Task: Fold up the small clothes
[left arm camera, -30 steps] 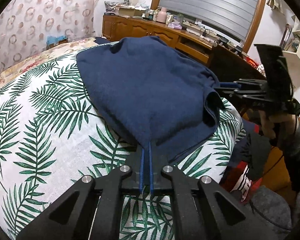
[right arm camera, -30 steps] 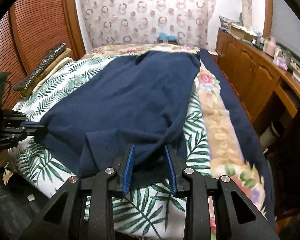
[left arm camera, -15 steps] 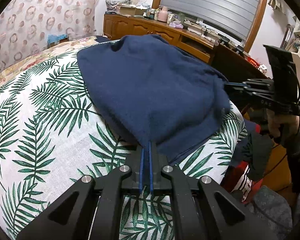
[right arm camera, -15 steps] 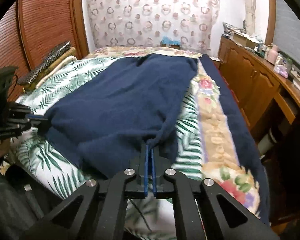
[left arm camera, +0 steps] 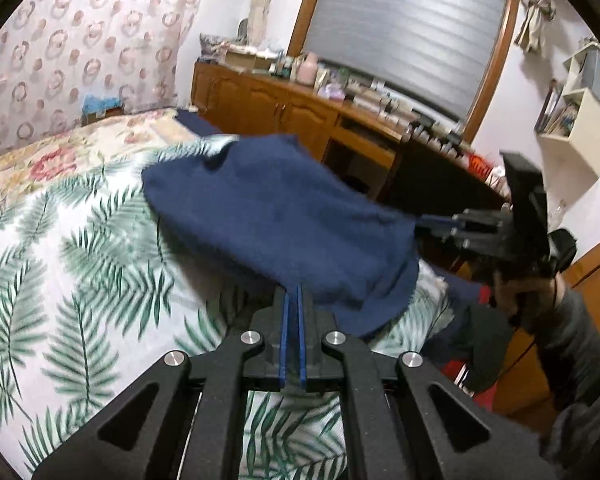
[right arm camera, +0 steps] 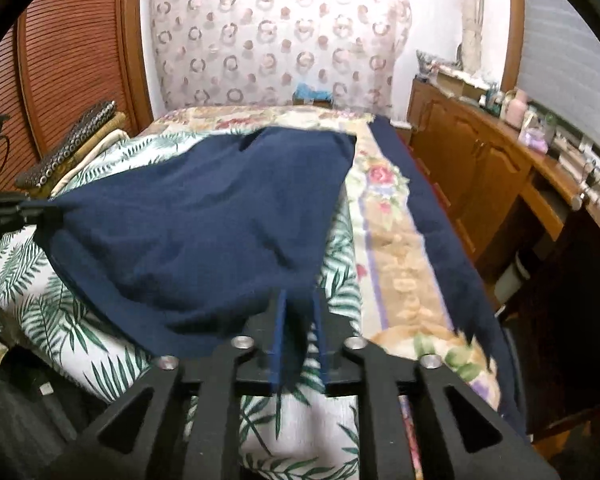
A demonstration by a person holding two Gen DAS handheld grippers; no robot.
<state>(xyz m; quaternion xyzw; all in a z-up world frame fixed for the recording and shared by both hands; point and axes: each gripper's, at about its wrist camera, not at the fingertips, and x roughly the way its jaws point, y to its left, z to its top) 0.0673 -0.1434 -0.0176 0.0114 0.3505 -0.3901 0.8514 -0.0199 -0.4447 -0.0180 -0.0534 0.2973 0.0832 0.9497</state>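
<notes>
Two grippers [left arm camera: 293,292] [right arm camera: 299,296] (unlabelled) lift navy cloth [left arm camera: 276,216].

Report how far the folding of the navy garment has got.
Done: nothing is folded; the navy garment shows no finished crease. In hand: the left gripper is shut on its near corner, the right gripper has the other corner between its opening jaws, and the near edge hangs above the leaf-print sheet. Left: every fold.

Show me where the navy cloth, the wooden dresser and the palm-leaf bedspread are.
navy cloth [left arm camera: 284,216]: left wrist view, middle of the raised fabric.
wooden dresser [right arm camera: 472,160]: right wrist view, cabinet door front.
palm-leaf bedspread [left arm camera: 80,264]: left wrist view, bare printed area.
</notes>
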